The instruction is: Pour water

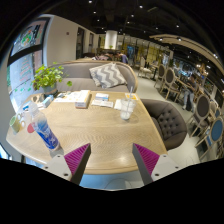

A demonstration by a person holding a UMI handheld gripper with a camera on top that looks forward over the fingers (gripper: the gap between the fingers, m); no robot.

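Pouring has not started yet, I think. My tongs [112, 160] are wide open at the bottom of the frame and hold nothing. The water bottle [44, 131] stands at the lower left, on the wooden surface [100, 135], ahead of my left finger. It is clear with a blue label and cap. The glass [126, 108] waits upright near the middle, well apart from the bottle. I still must grab the bottle and tip it.

No legible text or labels
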